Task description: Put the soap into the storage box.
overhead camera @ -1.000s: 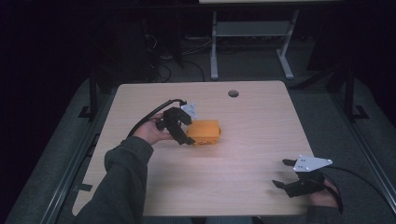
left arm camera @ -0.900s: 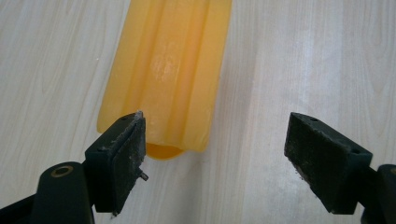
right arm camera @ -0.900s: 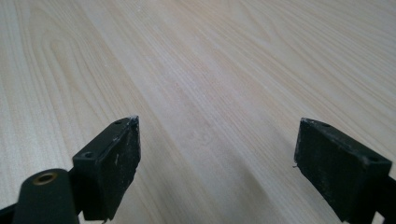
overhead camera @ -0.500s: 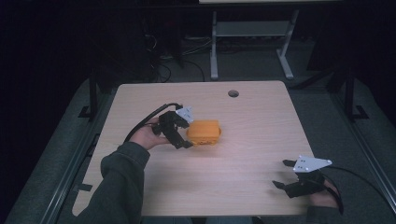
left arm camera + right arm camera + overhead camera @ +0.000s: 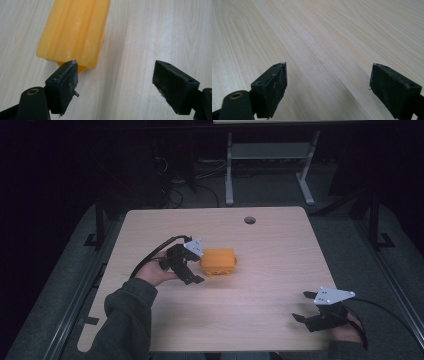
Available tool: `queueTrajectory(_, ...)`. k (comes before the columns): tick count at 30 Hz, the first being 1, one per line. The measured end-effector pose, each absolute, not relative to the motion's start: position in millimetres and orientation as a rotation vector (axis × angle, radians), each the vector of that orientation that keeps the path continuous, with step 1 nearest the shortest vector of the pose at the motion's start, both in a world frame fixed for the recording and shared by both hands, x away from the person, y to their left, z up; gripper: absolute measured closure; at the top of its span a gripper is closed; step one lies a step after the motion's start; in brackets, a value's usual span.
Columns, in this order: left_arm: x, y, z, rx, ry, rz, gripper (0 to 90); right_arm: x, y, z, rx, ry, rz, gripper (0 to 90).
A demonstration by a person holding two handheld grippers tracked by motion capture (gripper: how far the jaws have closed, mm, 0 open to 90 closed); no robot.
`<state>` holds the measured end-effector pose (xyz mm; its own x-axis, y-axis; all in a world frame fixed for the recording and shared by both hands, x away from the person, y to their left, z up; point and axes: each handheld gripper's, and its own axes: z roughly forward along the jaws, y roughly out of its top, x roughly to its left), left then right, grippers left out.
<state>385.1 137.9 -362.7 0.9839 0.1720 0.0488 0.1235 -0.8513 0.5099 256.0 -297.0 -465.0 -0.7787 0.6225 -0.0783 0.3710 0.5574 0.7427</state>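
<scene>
1. A pale wooden tabletop is seen from above, with dark floor around it and a small round hole near its 12 o'clock edge.
2. An orange ridged plastic block lies on the tabletop, slightly toward 9 o'clock of centre.
3. The left gripper is held in a hand just beside the block, at the block's 9 o'clock side.
4. In the left gripper view, its jaws are spread wide apart with nothing gripped; the block lies at 11 o'clock, its near end just beyond the left jaw.
5. The right gripper is held low near the tabletop's 5 o'clock corner, well apart from the block.
6. In the right gripper view, its jaws are also spread wide, with bare wood grain between them.
</scene>
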Motion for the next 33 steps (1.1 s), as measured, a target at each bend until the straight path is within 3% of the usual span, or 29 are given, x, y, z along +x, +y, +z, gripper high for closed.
queueTrajectory(33, 350.9, 161.5, -384.8, 2.555, 0.234, 0.125, 20.3, 258.1, -296.7, -466.4, 0.874, 2.443, 1.036, 14.0)
